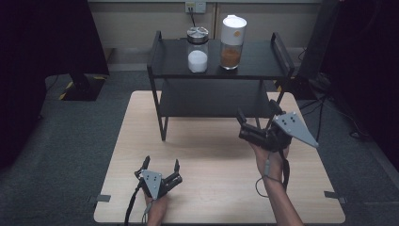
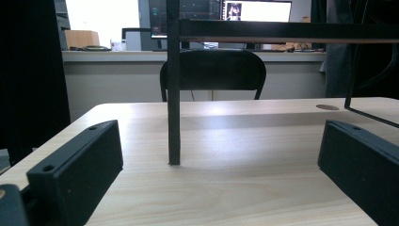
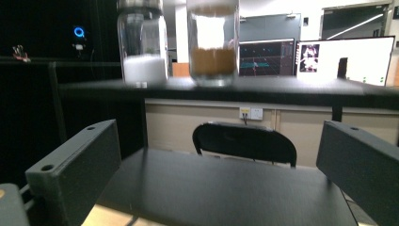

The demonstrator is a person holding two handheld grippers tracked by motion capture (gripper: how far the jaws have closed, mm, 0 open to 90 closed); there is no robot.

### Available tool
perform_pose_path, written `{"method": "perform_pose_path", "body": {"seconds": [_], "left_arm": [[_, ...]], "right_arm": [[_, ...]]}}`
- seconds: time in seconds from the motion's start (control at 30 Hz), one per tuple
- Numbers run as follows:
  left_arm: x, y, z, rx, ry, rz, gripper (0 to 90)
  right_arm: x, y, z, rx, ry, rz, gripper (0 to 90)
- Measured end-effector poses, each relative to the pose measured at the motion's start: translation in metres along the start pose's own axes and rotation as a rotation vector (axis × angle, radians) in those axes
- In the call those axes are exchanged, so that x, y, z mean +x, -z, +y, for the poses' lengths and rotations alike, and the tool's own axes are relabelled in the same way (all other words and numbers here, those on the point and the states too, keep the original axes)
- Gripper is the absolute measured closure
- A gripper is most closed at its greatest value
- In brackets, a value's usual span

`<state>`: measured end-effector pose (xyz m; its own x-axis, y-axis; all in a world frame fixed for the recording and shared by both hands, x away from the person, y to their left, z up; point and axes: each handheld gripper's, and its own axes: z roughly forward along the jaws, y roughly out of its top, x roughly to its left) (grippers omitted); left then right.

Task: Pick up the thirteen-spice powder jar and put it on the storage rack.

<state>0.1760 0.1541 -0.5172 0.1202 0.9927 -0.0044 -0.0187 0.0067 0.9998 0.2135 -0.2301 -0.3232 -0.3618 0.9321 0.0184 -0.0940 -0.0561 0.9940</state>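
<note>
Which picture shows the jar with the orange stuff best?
The high view: the whole orange jar shows, white lid and all, on the shelf. The right gripper view shows its lower part, blurry, top cut off. The left gripper view looks under the shelf.

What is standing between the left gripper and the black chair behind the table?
In the left gripper view, bare table top, then one black leg of the shelf rack, stand between the open left gripper and the chair.
</note>
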Motion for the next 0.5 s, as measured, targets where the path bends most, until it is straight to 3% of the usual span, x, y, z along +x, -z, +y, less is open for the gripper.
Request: {"method": "perform_pose_path", "body": {"seconds": [0.13, 0.2, 0.27, 0.4, 0.5], "left_arm": [[0.000, 0.000, 0.000, 0.000, 0.000, 0.001, 0.0], [0.000, 0.000, 0.000, 0.000, 0.000, 0.000, 0.0], [0.000, 0.000, 0.000, 0.000, 0.001, 0.000, 0.0], [0.000, 0.000, 0.000, 0.000, 0.001, -0.001, 0.0], [0.000, 0.001, 0.000, 0.000, 0.002, -0.004, 0.0]], "right_arm": [[0.003, 0.018, -0.028, 0.011, 0.006, -0.009, 0.0], [0.004, 0.020, -0.032, 0.014, 0.007, -0.011, 0.0], [0.007, 0.030, -0.050, 0.019, 0.015, -0.023, 0.0], [0.008, 0.037, -0.065, 0.024, 0.023, -0.030, 0.0], [0.013, 0.046, -0.087, 0.027, 0.056, -0.054, 0.0]]}}
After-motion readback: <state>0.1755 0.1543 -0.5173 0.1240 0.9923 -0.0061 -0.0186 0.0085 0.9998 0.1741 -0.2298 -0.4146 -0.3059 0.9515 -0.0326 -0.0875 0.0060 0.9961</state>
